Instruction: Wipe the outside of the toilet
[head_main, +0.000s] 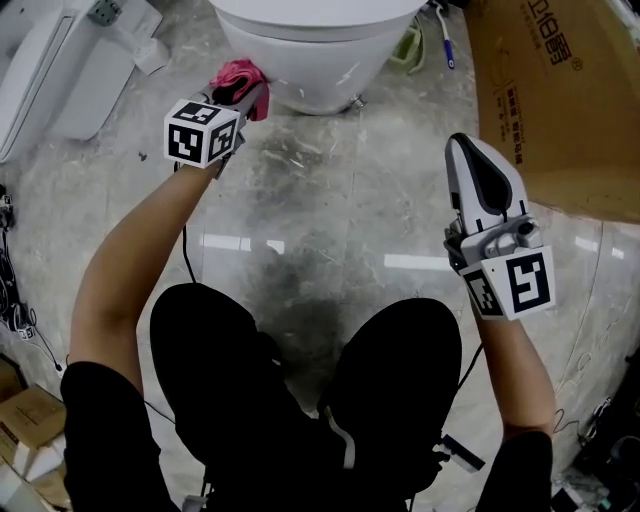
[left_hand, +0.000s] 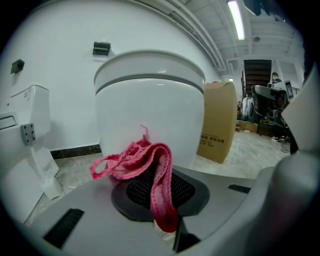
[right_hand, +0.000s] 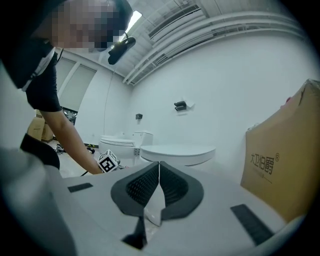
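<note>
Black-trousered knees (head_main: 300, 400) fill the bottom of the head view, above a grey veined marble floor (head_main: 330, 220).

Left gripper (head_main: 243, 98): I hold it forward and low, at the lower left flank of the white ceramic toilet bowl (head_main: 320, 50). Its jaws are clamped on a pink knitted cloth (head_main: 238, 75). In the left gripper view, a fold of the cloth runs down into the jaw seam and the rest bunches over the black ribbed pads (left_hand: 145, 192). The cloth sits just beside the bowl wall; contact cannot be confirmed.

Right gripper (head_main: 468, 150): I hold it well apart from the bowl, over bare floor, near a brown printed cardboard box (head_main: 560, 90). Its jaws are pressed together with nothing between them.

Left of the bowl stands a second white fixture (head_main: 60, 70).
</note>
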